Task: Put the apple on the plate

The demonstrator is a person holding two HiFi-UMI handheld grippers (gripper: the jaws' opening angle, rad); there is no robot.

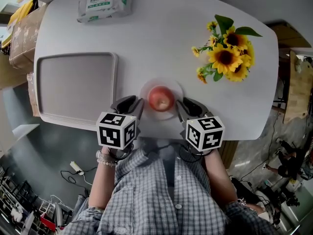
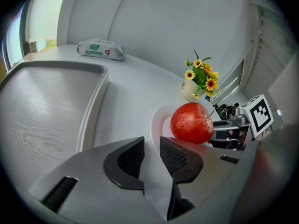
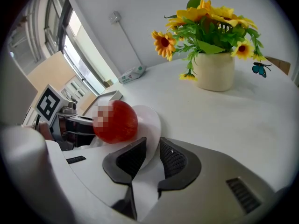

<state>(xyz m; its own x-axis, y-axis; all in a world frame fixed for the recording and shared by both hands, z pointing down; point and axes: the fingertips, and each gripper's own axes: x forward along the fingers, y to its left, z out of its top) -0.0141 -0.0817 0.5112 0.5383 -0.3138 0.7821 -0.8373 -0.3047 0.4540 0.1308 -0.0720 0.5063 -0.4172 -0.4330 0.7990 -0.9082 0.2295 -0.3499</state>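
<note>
Left gripper [image 2: 152, 146] and right gripper [image 3: 153, 146], jaws slightly parted and empty, flank the small round white plate [image 1: 176, 88] where the red apple [image 1: 161, 98] already rests, so the task looks complete.

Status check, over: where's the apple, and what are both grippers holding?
Left gripper and right gripper: jaws a slit apart, empty, flanking the plate. Apple sits on the plate. Nothing in the way.

Red apple [image 1: 161, 98] – glossy, stem showing, sitting on small white round plate [image 1: 177, 89], near table's front edge
</note>
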